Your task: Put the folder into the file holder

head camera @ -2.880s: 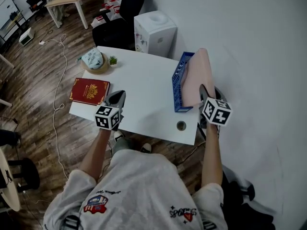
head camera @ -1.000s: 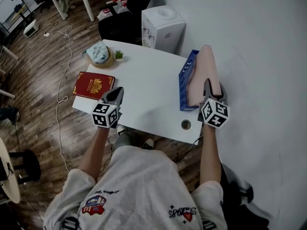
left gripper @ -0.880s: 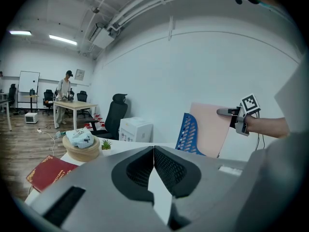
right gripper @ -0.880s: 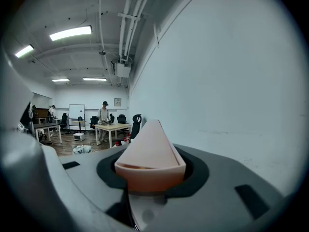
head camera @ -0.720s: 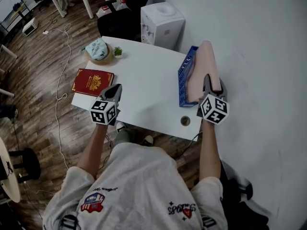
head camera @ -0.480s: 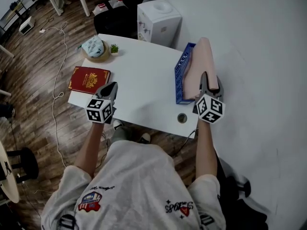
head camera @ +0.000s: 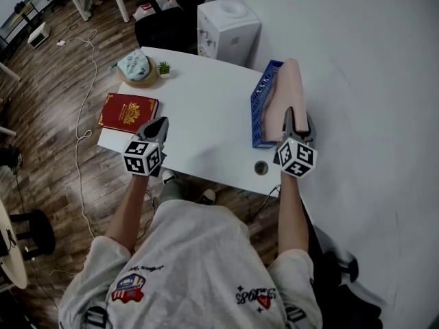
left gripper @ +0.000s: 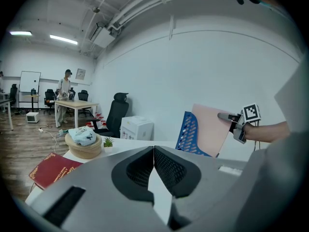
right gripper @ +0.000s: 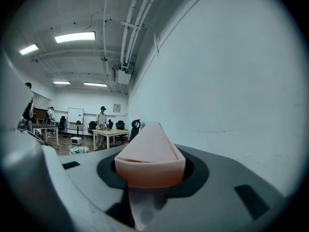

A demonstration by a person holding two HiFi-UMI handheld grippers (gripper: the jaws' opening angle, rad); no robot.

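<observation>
- Right hand-held gripper (head camera: 296,119) clamped on pink folder (head camera: 285,94).
- Folder tilted, lower part in blue file holder (head camera: 258,115).
- Left hand-held gripper (head camera: 156,126): jaws together, above table (head camera: 206,118).

The folder (head camera: 288,94) is pink, the file holder (head camera: 257,118) blue, the table (head camera: 206,118) white, the book (head camera: 127,112) red.

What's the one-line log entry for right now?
left gripper: shut, empty | right gripper: shut on flat pink folder | folder: tilted, lower end at blue perforated file holder
</observation>
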